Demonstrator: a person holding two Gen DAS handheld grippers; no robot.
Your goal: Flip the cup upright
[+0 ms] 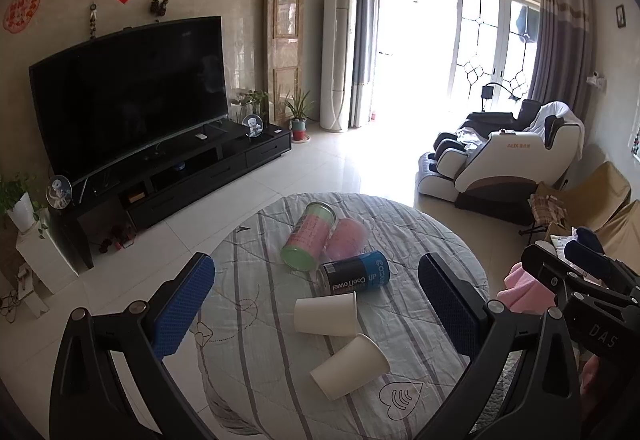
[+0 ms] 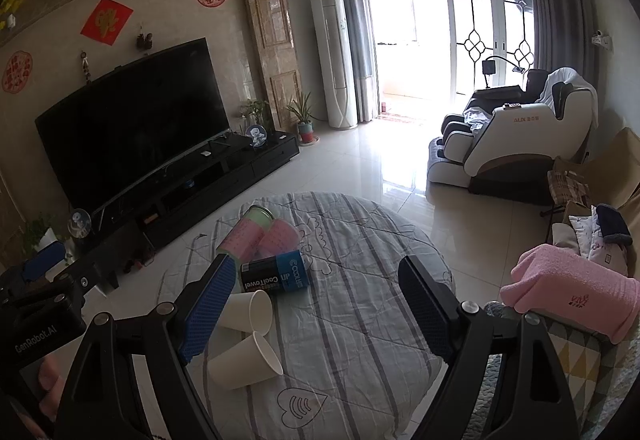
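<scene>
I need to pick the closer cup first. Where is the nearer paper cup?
The nearer paper cup lies on its side at the table's near edge, just in front of the other paper cup.

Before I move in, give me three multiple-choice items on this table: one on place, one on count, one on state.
1. Where does the black-and-blue can lie?
A. between the paper cups and the pink-and-green can
B. on the floor
C. on the massage chair

2. How many white paper cups are on the table?
A. one
B. two
C. four

3. How do the cups stand?
A. upright
B. stacked
C. on their sides

Answers: 1 A, it lies just beyond the far cup. 2 B, far cup and near cup. 3 C, both mouths face sideways.
</scene>
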